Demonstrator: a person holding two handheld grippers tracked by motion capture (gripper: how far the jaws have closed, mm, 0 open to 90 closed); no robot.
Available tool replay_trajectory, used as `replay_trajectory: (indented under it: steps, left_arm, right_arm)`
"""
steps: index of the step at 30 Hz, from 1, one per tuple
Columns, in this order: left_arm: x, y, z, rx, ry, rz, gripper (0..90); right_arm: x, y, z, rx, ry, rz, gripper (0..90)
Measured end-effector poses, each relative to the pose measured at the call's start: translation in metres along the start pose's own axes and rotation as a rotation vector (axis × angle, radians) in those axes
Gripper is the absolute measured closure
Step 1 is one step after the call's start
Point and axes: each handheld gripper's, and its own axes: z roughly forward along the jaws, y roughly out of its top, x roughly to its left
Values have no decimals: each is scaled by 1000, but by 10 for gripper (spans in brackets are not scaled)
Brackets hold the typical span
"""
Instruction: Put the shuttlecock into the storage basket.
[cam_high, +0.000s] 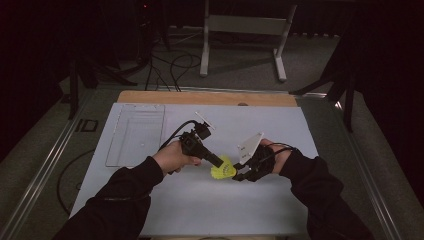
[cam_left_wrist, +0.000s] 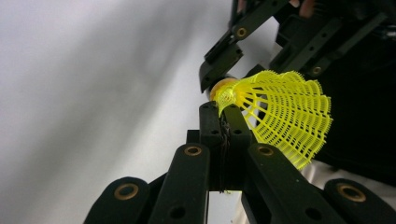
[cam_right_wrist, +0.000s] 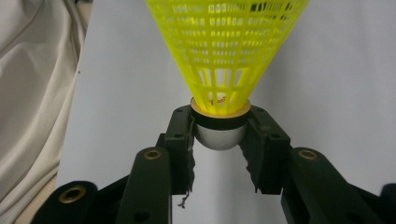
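Observation:
A yellow plastic shuttlecock hangs above the white mat, held between both grippers. My right gripper is shut on its round white cork base, and the mesh skirt fans away from the jaws. In the left gripper view the skirt spreads to the right. My left gripper has its jaws pressed together on the skirt's narrow end, next to the cork. In the high view the left gripper comes in from the left and the right gripper from the right, tips nearly meeting.
A clear rectangular tray lies on the mat's left part. A wooden table edge runs along the back. Beyond it, a white frame stand and cables are on the floor. Pale cloth lies at the mat's side.

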Motion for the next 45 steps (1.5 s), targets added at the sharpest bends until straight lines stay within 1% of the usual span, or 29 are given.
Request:
replay_trajectory:
  steps: [1,2,3,4,5,6,7,8,10,11,12,13,14,16,17,20,22,23,24,29,31,34,36,37,39,41,43,44,45]
  left_arm:
    - [-1,0,-1,-1,-18,5,900]
    - [-2,1,-2,-1,-3,9,900]
    - [-3,2,-6,-2,0,16,900]
    - [-3,2,-6,-2,0,16,900]
    - [-4,3,-7,-9,17,12,900]
    - [-5,4,-9,-5,22,9,900]
    - [-5,4,-11,2,25,17,900]
    - [-5,4,-13,7,41,23,900]
    - [-6,4,-15,19,54,19,900]
    - [-6,4,-16,20,62,11,900]
    - [-6,4,-17,29,72,8,900]
    - [-6,4,-19,29,77,6,900]
    - [-6,4,-20,35,83,8,900]
    - [-5,3,-22,42,93,0,900]
    - [-5,3,-24,52,101,-2,900]
    - [-3,1,-27,65,113,-9,900]
    - [-1,-1,-29,66,122,-26,900]
    - [0,-2,-31,77,124,-24,900]
    - [1,-3,-33,73,128,-34,900]
    - [7,-8,-43,88,142,-56,900]
    - [9,-11,-47,92,150,-60,900]
    - [12,-14,-54,97,158,-74,900]
    - [14,-16,-60,103,171,-81,900]
    - [14,-17,-62,97,171,-95,900]
    - [16,-19,-68,108,182,-93,900]
    - [17,-21,-75,111,199,-101,900]
    - [18,-23,-81,107,205,-114,900]
    - [18,-24,-84,112,213,-116,900]
    - [19,-25,-87,111,222,-114,900]
  right_arm:
    - [-1,0,0,0,-2,11,614]
    - [-1,0,1,-1,3,30,557]
    - [-2,-1,3,-5,12,65,451]
    - [-2,-1,3,-5,12,65,451]
    - [-3,-1,4,-6,18,78,407]
    - [-4,-2,6,-11,33,93,359]
    - [-5,-3,8,-8,37,119,305]
    - [-5,-3,8,-8,37,119,305]
    - [-5,-4,11,7,27,146,198]
    - [-7,-6,13,19,31,172,133]
    - [-7,-6,14,17,16,178,118]
    - [-8,-7,14,22,2,186,119]
    - [-8,-7,14,22,2,186,119]
    - [-7,-8,14,16,-13,175,100]
    - [-7,-8,14,7,-2,178,99]
    - [-4,-8,13,-27,-16,171,98]
    - [-3,-9,11,-49,-28,170,98]
    - [-2,-10,11,-60,-41,164,98]
    - [0,-10,10,-73,-54,159,98]
    - [6,-16,10,-124,-78,170,97]
    - [8,-19,11,-138,-74,180,94]
    - [12,-23,11,-159,-76,190,93]
    - [15,-26,11,-177,-93,189,93]
    - [16,-27,10,-192,-93,191,93]
    - [20,-29,8,-208,-105,190,93]
    - [24,-31,6,-232,-114,182,93]
    - [27,-34,6,-262,-127,182,94]
    - [27,-36,6,-280,-117,188,94]
    - [29,-38,7,-289,-128,191,94]
